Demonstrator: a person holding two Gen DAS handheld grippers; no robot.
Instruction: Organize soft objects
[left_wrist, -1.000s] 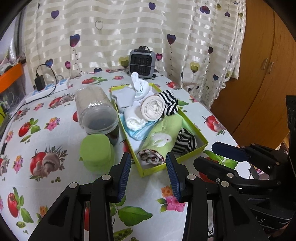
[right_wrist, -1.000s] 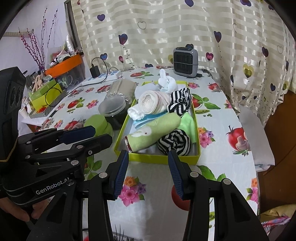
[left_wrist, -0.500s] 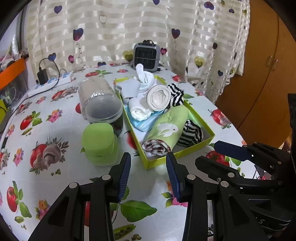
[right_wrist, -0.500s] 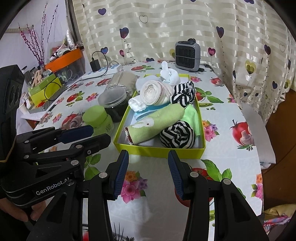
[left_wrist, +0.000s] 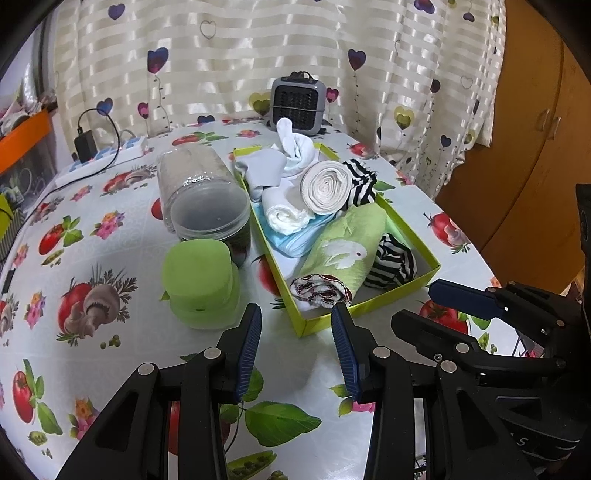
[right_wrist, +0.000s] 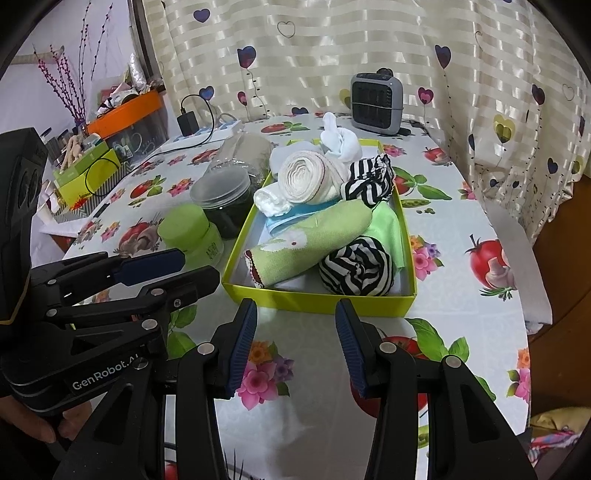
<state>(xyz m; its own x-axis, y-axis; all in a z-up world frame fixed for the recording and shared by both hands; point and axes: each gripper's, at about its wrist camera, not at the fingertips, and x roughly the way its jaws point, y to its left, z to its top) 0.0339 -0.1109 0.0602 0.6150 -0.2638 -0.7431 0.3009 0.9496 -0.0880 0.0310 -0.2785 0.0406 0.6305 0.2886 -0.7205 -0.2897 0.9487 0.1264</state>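
A yellow-green box on the table holds several rolled soft things: a green rabbit towel, a black-and-white striped roll, a cream roll, another striped piece, white socks and a blue cloth. My left gripper is open and empty, short of the box's near corner. My right gripper is open and empty, just before the box's near wall.
A clear plastic jar lies beside the box on the left, with a green-lidded jar in front of it. A small grey heater stands at the back. A power strip and an orange box lie left.
Both grippers have drawn back slightly from the box, which now sits a little farther off in both views. Jaws stay open.
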